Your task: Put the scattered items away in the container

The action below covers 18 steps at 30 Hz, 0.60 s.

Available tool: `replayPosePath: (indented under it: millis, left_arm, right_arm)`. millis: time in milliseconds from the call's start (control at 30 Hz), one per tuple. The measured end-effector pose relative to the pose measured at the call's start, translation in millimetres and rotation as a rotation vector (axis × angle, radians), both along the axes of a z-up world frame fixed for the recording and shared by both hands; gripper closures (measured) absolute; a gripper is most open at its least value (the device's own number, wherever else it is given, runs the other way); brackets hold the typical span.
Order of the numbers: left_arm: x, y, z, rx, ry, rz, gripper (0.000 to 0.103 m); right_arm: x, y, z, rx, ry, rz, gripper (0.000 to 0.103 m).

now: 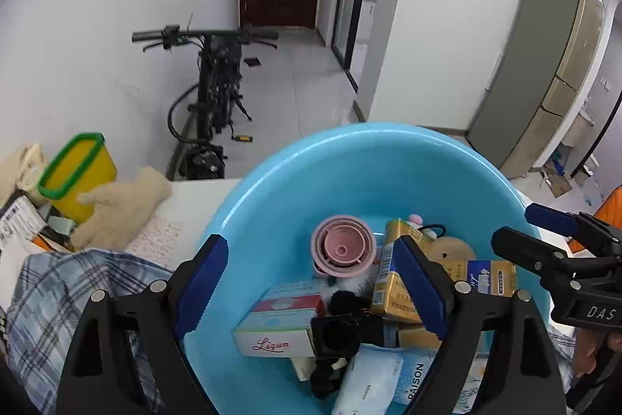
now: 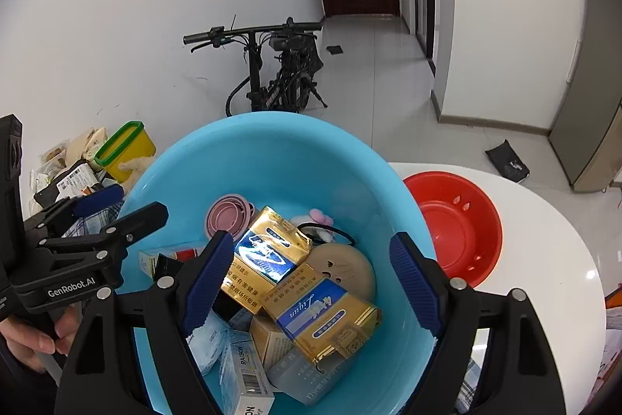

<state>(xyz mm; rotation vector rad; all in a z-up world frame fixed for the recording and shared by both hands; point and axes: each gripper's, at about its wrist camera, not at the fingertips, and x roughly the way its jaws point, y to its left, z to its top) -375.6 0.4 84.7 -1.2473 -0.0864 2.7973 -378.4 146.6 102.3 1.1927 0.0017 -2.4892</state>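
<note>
Many cartons fill the blue basin (image 2: 272, 158); red bowl (image 2: 458, 232) beside.

A white table (image 2: 544, 259) with a rounded edge is seen carrying a blue basin (image 2: 280, 158), with a red bowl (image 2: 458, 232) set just beside it. A plaid cloth (image 1: 58, 298), a plush toy (image 1: 124, 209) and a yellow bin (image 1: 77, 174) are laid on it too.

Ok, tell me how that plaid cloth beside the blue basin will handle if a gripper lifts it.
The plaid cloth lies rumpled in folds, so it is probably floppy and would drape and trail from a pinch. It looks thin, so likely light. One edge sits against the blue basin, so it may drag along the rim.
</note>
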Motion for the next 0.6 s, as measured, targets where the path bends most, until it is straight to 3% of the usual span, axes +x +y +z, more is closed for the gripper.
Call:
replayPosePath:
  millis: [167, 233, 300, 367, 500, 600]
  left_arm:
    - [14.5, -0.3, 12.4, -0.013, 0.095, -0.009, 0.014]
    - [21.8, -1.6, 17.9, -0.005, 0.149, -0.007, 0.013]
    - [31.8, -3.8, 23.7, 0.007, 0.224, 0.001, 0.011]
    - [40.0, -5.2, 29.7, 0.003, 0.304, 0.010, 0.000]
    - [62.2, -3.6, 40.1, -0.025, 0.475, -0.004, 0.000]
    - [64.3, -3.6, 43.8, -0.027, 0.479, 0.006, 0.000]
  right_arm:
    - [17.8, 6.4, 13.3, -0.061, 0.137, -0.029, 0.022]
    - [27.9, 9.1, 19.6, -0.077, 0.221, -0.043, 0.015]
    - [36.8, 11.2, 23.5, -0.096, 0.290, -0.043, 0.009]
    - [43.6, 11.9, 26.0, -0.106, 0.341, -0.035, 0.007]
    - [54.0, 13.3, 31.7, -0.069, 0.435, -0.042, 0.000]
    - [58.0, 13.9, 34.5, -0.050, 0.472, -0.044, 0.000]
